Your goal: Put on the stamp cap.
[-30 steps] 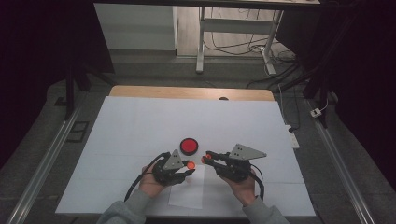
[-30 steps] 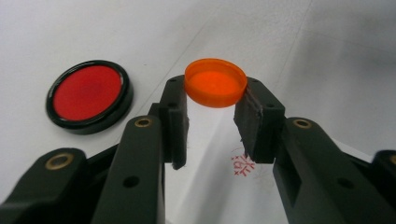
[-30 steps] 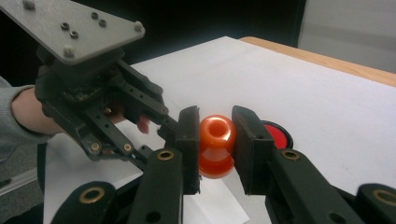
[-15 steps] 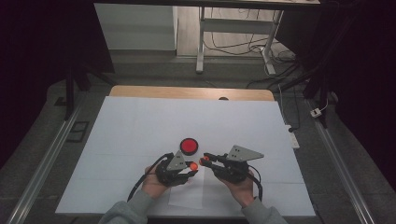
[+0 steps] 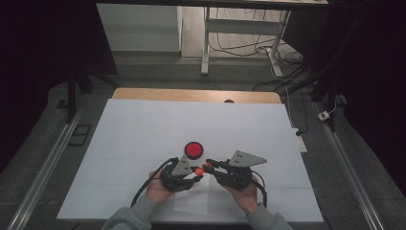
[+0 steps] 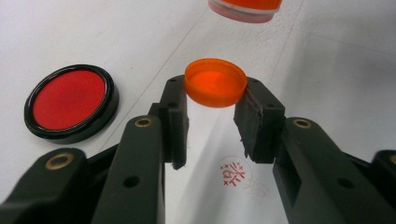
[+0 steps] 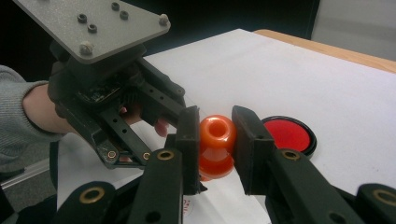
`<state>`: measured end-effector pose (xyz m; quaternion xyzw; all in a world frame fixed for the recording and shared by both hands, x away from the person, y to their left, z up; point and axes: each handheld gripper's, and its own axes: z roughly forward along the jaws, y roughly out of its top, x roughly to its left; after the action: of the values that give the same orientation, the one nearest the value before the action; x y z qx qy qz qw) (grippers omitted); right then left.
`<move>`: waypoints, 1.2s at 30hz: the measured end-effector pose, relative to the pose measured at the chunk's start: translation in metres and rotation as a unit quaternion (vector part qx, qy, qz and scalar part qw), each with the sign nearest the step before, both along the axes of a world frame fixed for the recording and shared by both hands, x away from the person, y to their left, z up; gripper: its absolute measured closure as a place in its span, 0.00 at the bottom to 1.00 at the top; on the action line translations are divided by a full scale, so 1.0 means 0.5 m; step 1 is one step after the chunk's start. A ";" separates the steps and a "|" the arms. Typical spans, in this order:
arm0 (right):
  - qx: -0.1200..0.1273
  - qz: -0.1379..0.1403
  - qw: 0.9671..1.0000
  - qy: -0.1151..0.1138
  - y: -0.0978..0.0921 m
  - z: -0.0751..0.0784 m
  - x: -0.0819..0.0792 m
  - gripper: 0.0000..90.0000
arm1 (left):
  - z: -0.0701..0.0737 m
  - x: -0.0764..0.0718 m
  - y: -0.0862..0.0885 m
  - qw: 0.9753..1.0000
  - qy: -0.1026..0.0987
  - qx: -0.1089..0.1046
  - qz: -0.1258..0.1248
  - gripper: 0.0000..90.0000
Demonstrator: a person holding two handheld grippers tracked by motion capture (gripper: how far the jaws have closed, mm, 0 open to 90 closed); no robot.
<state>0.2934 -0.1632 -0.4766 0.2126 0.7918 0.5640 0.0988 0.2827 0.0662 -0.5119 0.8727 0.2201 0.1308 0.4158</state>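
Note:
My left gripper (image 6: 215, 88) is shut on a small orange cap (image 6: 215, 82), which sits at the jaw tips with its hollow side up. My right gripper (image 7: 217, 116) is shut on an orange stamp (image 7: 217, 140), clamped by its rounded knob. The stamp's white-rimmed lower end (image 6: 245, 8) hangs just beyond the cap. In the high view the left gripper (image 5: 196, 171) and right gripper (image 5: 207, 166) meet tip to tip near the table's front. A round red ink pad (image 5: 194, 150) with a black rim lies just behind them, also seen as the ink pad (image 6: 70, 101) and the ink pad (image 7: 287, 134).
A white sheet (image 5: 191, 203) lies under the grippers and carries a red stamp mark (image 6: 233, 172). The table (image 5: 143, 129) is covered in white, with a wooden edge (image 5: 191, 95) at the back. A hand and grey sleeve (image 7: 28, 112) hold the left gripper.
The two grippers have drawn slightly closer together, tip to tip. The red ink pad has stayed in place.

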 end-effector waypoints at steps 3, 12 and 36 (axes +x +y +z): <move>0.000 0.001 1.000 0.000 0.001 0.000 0.000 0.80 | -0.001 0.000 -0.001 1.000 0.000 0.002 -0.002 0.71; 0.000 0.003 1.000 0.002 0.003 -0.002 -0.001 0.80 | -0.001 -0.001 -0.003 1.000 0.000 0.000 -0.003 0.71; -0.011 0.016 1.000 0.008 0.017 -0.014 -0.004 0.80 | 0.003 -0.008 -0.007 1.000 -0.006 -0.007 -0.008 0.71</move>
<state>0.2916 -0.1549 -0.4837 0.2034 0.8020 0.5550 0.0860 0.2787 0.0630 -0.5102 0.8708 0.2114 0.1309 0.4242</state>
